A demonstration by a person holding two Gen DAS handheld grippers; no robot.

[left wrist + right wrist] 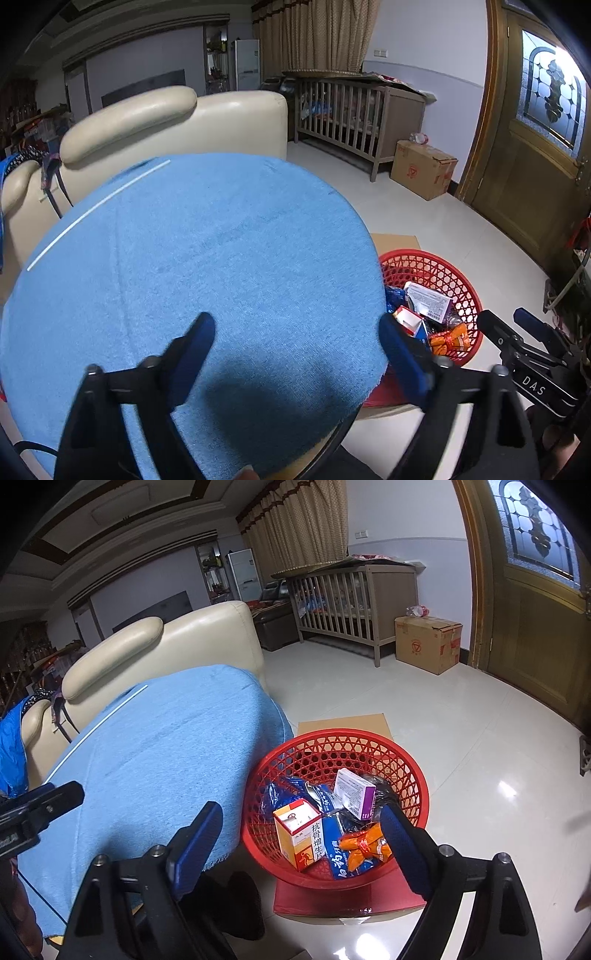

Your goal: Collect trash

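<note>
My right gripper (301,834) is spread wide and empty above the red mesh basket (413,771), which sits on a red box on the floor just beside the counter so trash can drop straight off the edge. Inside lie an orange-and-white medicine box (297,834), a purple-edged carton (354,792), blue packets and an orange wrapper (364,847). My left gripper (295,343) is likewise open and empty over the blue cloth (207,251) covering the counter; only a thin white stick (98,214) lies at its far edge, probably the last piece to collect.
</note>
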